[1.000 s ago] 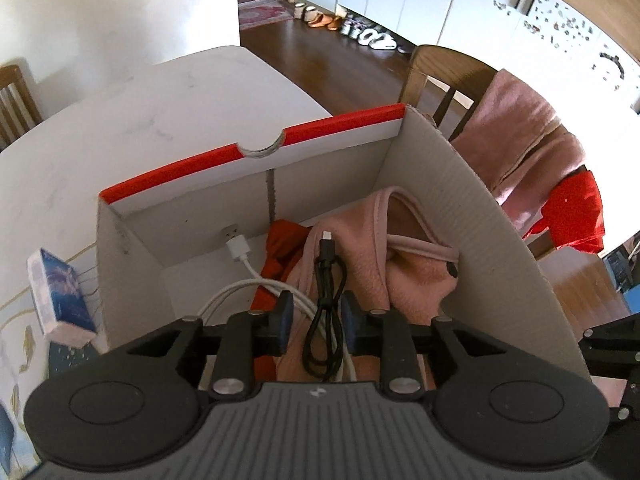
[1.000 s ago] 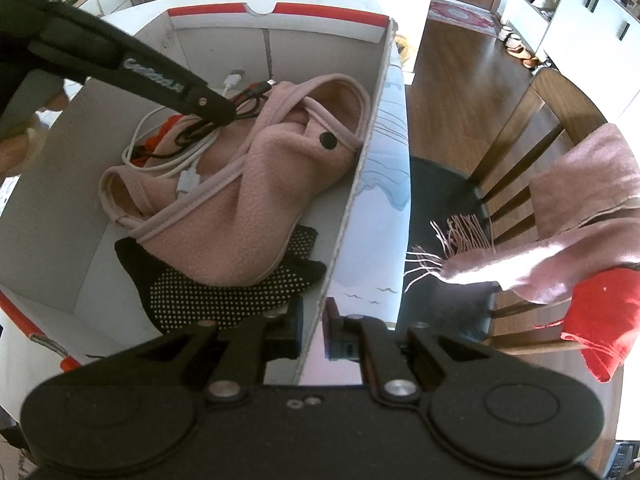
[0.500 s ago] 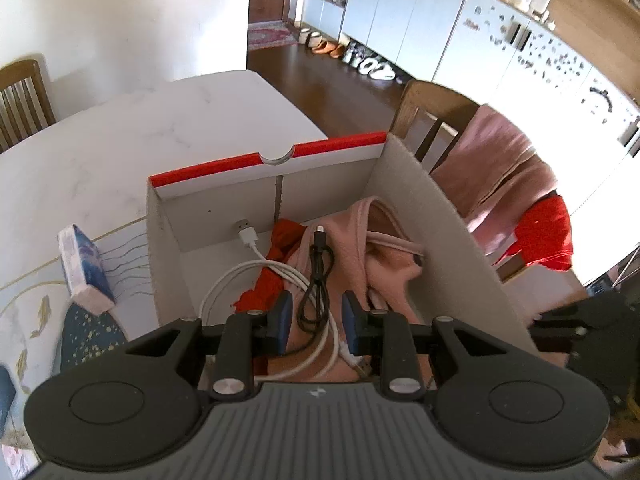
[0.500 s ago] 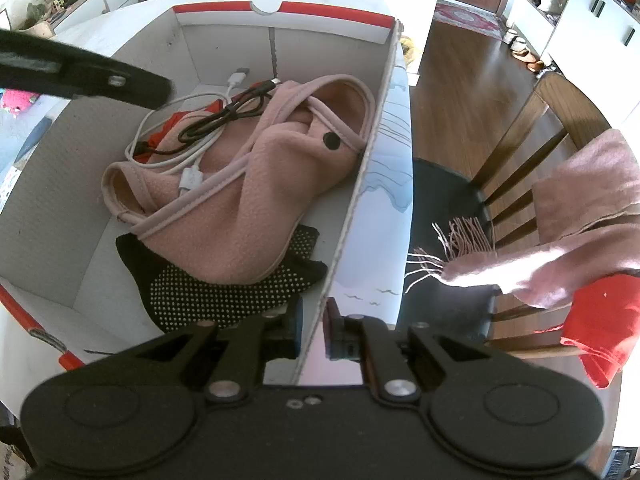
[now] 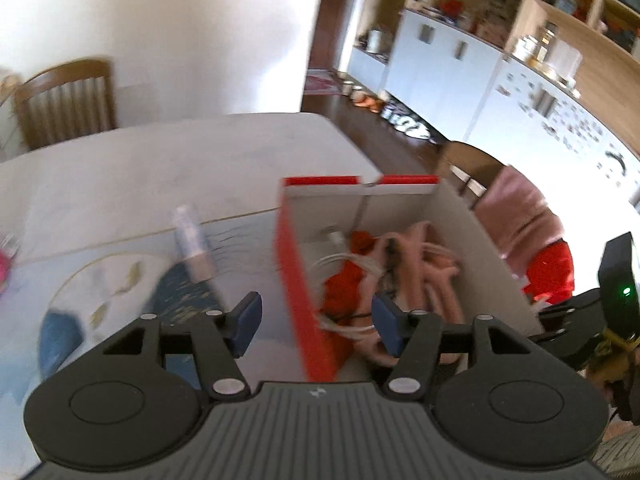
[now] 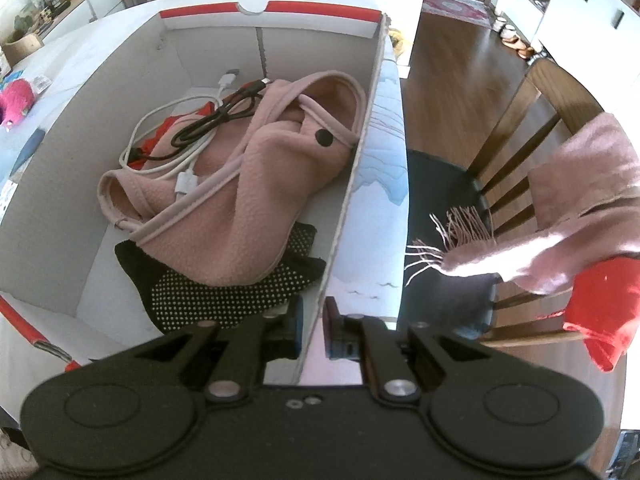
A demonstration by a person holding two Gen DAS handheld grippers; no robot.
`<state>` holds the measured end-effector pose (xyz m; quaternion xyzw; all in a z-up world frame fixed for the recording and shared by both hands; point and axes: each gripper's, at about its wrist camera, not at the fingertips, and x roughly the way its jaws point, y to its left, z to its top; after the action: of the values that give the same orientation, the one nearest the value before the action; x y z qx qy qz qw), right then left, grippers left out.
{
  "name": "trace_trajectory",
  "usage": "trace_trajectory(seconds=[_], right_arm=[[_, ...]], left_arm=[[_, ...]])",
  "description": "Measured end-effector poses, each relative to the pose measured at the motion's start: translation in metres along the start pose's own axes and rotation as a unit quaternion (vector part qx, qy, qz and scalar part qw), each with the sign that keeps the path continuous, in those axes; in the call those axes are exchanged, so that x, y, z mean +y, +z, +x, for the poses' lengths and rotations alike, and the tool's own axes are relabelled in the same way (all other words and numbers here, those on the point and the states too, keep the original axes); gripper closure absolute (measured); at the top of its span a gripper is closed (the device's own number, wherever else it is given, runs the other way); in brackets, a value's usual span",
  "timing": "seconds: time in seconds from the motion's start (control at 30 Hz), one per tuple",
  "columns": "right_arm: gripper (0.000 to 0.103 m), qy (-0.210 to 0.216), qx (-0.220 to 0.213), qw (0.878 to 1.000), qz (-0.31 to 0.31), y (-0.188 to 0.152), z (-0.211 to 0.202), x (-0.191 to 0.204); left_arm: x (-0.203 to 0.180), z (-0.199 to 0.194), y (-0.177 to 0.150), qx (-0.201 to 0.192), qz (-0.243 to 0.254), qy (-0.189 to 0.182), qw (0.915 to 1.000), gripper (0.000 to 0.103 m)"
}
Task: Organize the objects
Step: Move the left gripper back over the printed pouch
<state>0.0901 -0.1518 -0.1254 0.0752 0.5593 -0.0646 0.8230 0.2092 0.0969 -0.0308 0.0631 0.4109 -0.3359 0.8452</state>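
Note:
A white cardboard box with a red rim [image 6: 362,128] stands on the table; it also shows in the left wrist view [image 5: 296,276]. Inside lie a pink fleece garment [image 6: 256,184], a black cable [image 6: 212,120], a white cable [image 6: 160,160], a red cloth [image 6: 164,128] and a black dotted sock [image 6: 224,292]. My right gripper [image 6: 313,330] is shut on the box's right wall near its front corner. My left gripper [image 5: 316,320] is open and empty, raised above the box's left wall, with one finger on each side of it.
A tissue pack [image 5: 192,240] lies on the patterned mat [image 5: 120,280] left of the box. A pink fluffy object [image 6: 16,100] lies at the far left. A wooden chair [image 6: 532,128] with a pink scarf [image 6: 580,200] and red cloth [image 6: 604,304] stands to the right.
My left gripper has let go of the black cable, opened wide, and pulled up and left out of the box. The cable now lies on the garment. The right gripper has not moved.

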Motion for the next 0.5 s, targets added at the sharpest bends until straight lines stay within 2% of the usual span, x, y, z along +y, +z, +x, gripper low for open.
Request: trace_trajectory(seconds=[0.23,0.5], right_arm=[[0.096,-0.013,0.013,1.000,0.017,-0.001,0.001,0.004],[0.096,-0.031,0.025,0.999,0.021,-0.002,0.003,0.012]], left_arm=[[0.063,-0.018,-0.036,0.013,-0.040,0.049,0.9979,0.026],[0.133,-0.021,-0.072,0.034,-0.086,0.108,0.9898,0.012]])
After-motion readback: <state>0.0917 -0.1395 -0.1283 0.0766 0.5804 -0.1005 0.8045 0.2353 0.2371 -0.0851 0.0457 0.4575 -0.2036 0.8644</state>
